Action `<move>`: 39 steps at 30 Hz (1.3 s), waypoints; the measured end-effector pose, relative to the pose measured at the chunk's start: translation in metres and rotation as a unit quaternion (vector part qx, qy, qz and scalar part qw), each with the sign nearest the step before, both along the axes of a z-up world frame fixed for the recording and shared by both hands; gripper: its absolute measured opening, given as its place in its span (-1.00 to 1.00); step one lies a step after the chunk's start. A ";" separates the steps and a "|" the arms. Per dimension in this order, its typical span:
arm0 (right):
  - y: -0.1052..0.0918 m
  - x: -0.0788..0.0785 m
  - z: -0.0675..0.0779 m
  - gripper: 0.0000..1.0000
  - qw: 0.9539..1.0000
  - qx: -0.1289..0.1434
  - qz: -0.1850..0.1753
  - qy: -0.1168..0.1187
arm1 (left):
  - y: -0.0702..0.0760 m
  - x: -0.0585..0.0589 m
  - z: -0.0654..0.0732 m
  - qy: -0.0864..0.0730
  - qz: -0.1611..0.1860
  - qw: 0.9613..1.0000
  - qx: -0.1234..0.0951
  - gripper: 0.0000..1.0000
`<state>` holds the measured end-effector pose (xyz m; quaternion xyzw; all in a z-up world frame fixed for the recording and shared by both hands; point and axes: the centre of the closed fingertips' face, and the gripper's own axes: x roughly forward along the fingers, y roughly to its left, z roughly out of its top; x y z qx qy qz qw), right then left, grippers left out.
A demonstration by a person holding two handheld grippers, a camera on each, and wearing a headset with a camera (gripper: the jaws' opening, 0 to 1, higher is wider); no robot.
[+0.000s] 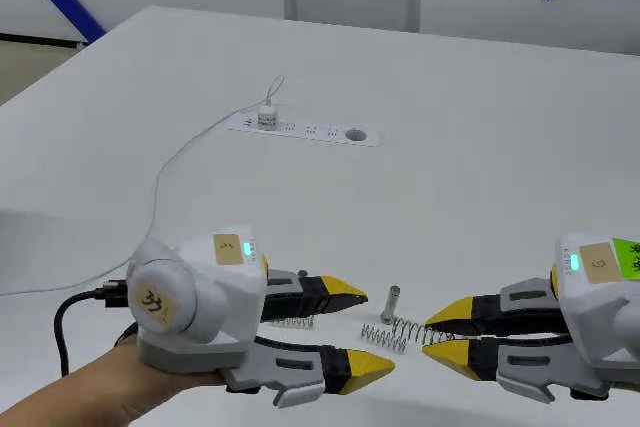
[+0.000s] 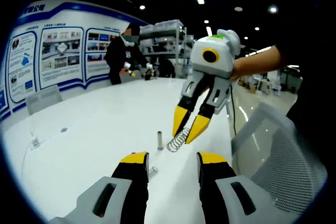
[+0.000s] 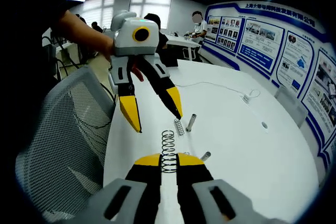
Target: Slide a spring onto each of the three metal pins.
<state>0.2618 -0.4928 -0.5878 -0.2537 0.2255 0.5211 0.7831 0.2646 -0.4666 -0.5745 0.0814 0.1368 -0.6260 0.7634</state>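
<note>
Now: right hand-held gripper (image 3: 169,160) pinches long silver coil spring (image 3: 168,148), left hand-held gripper (image 2: 173,156) spread wide; spring's axis should align with upright grey metal pin (image 3: 190,123).

The table (image 1: 480,177) is white, smooth and a bit dull. The spring (image 1: 398,333) is thin shiny metal wire. The pin (image 1: 390,300) is grey metal. The left gripper (image 1: 378,329) and right gripper (image 1: 427,337) have smooth white plastic shells. The chair (image 3: 63,129) is grey mesh.
</note>
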 end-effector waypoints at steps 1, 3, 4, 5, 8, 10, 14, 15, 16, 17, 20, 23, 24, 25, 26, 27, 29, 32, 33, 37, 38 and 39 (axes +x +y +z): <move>0.001 -0.001 0.000 -0.79 1.000 -0.001 0.002 -0.001 | -0.001 -0.001 0.000 0.001 -0.003 1.000 0.001 -0.25; 0.003 -0.003 0.000 -0.79 1.000 -0.002 0.008 -0.001 | -0.002 -0.002 0.000 0.003 -0.007 1.000 0.001 -0.26; 0.004 -0.004 0.000 -0.79 1.000 -0.005 0.011 -0.003 | -0.002 -0.002 0.000 0.002 -0.008 1.000 0.001 -0.27; 0.004 -0.005 0.000 -0.79 1.000 -0.006 0.013 -0.004 | -0.002 -0.003 0.000 0.002 -0.011 1.000 0.002 -0.29; 0.009 -0.008 0.002 -0.79 1.000 -0.007 0.022 -0.005 | -0.005 -0.007 0.000 0.004 -0.020 1.000 0.002 -0.36; 0.010 -0.008 0.002 -0.79 1.000 -0.008 0.025 -0.006 | -0.006 -0.008 0.001 0.007 -0.022 1.000 -0.001 -0.36; 0.014 -0.010 0.006 -0.79 0.999 -0.004 0.034 -0.010 | -0.008 -0.010 0.001 0.008 -0.028 1.000 -0.001 -0.38; 0.015 -0.010 0.007 -0.79 0.999 -0.004 0.036 -0.010 | -0.008 -0.011 0.001 0.009 -0.029 1.000 -0.001 -0.40; 0.015 -0.011 0.007 -0.79 0.999 -0.005 0.039 -0.012 | -0.008 -0.011 0.001 0.010 -0.030 1.000 -0.001 -0.41; 0.016 -0.012 0.007 -0.79 0.999 -0.007 0.041 -0.013 | -0.008 -0.011 0.002 0.009 -0.030 0.999 -0.002 -0.43; 0.017 -0.013 0.009 -0.79 0.999 -0.006 0.046 -0.015 | -0.009 -0.013 0.000 0.011 -0.035 0.999 0.002 -0.49; 0.020 -0.015 0.009 -0.79 0.998 -0.008 0.053 -0.018 | -0.010 -0.015 -0.001 0.008 -0.040 0.999 0.008 -0.57; 0.020 -0.015 0.010 -0.79 0.998 -0.008 0.053 -0.018 | -0.010 -0.015 -0.001 0.008 -0.041 0.999 0.009 -0.59; 0.020 -0.015 0.010 -0.79 0.998 -0.008 0.055 -0.018 | -0.011 -0.015 -0.001 0.008 -0.042 0.999 0.010 -0.59; 0.021 -0.016 0.009 -0.79 0.998 -0.010 0.057 -0.019 | -0.011 -0.016 0.000 0.008 -0.045 0.999 0.009 -0.60; 0.021 -0.016 0.009 -0.79 0.998 -0.012 0.059 -0.020 | -0.012 -0.016 0.000 0.007 -0.046 0.999 0.009 -0.62; 0.022 -0.017 0.008 -0.79 0.998 -0.016 0.063 -0.021 | -0.013 -0.017 0.001 0.006 -0.050 0.999 0.010 -0.68; 0.022 -0.018 0.008 -0.79 0.997 -0.019 0.067 -0.024 | -0.013 -0.018 -0.001 0.004 -0.054 0.998 0.015 -0.70; 0.022 -0.018 0.008 -0.79 0.997 -0.022 0.070 -0.024 | -0.014 -0.018 -0.001 0.004 -0.057 0.998 0.017 -0.70; 0.023 -0.019 0.007 -0.79 0.996 -0.028 0.077 -0.027 | -0.013 -0.019 -0.003 -0.002 -0.061 0.998 0.023 -0.72; 0.024 -0.020 0.006 -0.79 0.996 -0.031 0.080 -0.027 | -0.013 -0.020 -0.003 -0.004 -0.064 0.998 0.025 -0.73; 0.024 -0.020 0.006 -0.79 0.996 -0.033 0.083 -0.027 | -0.013 -0.021 -0.004 -0.008 -0.067 0.997 0.028 -0.73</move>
